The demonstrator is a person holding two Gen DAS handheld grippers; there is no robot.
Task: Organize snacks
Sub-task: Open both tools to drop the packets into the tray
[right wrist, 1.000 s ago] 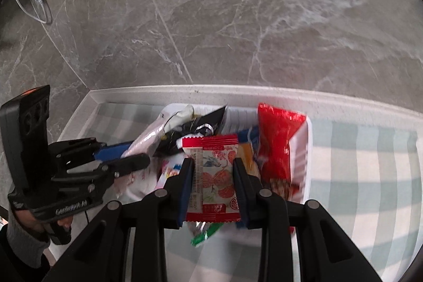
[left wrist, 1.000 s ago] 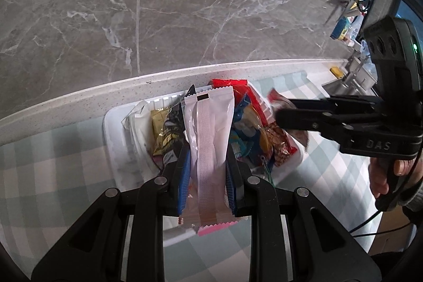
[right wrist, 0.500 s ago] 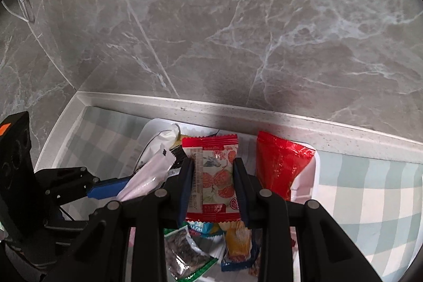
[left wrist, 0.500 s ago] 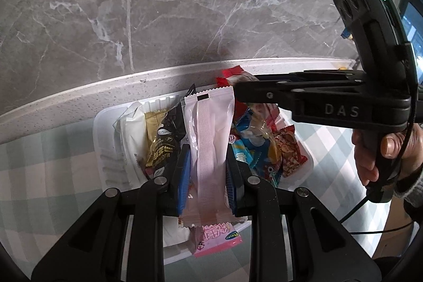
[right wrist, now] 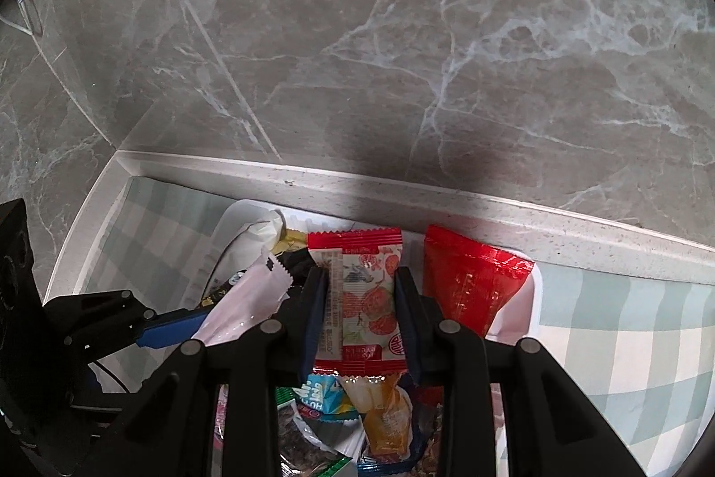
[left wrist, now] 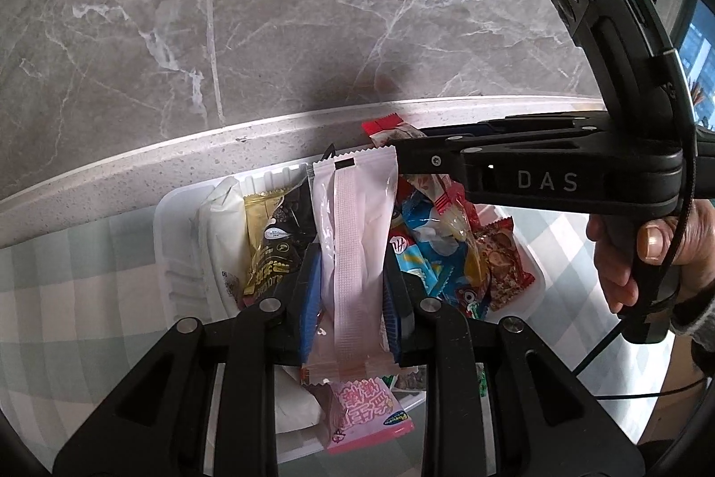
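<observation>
My left gripper (left wrist: pixel 353 284) is shut on a long pale pink snack packet (left wrist: pixel 355 249), held upright over a white tray (left wrist: pixel 178 253) piled with wrapped snacks. My right gripper (right wrist: pixel 361 314) is shut on a red-and-white packet with strawberry print (right wrist: pixel 364 298), above the same white tray (right wrist: pixel 534 311). In the left wrist view the right gripper (left wrist: pixel 402 150) reaches in from the right, a hand on its handle. The right wrist view shows the left gripper's blue fingers (right wrist: pixel 174 327) at lower left with the pink packet (right wrist: pixel 243 305).
A red pouch (right wrist: pixel 469 280) leans in the tray's right corner. Gold and black packets (left wrist: pixel 272 240) lie at its left, blue and orange ones (left wrist: pixel 429 249) at its right. The tray sits on a green checked cloth (right wrist: pixel 625 325) against a white ledge and grey marble wall.
Both grippers have come lower and closer to the tray, each keeping its packet. The right gripper has swung in over the tray, beside the pink packet.
</observation>
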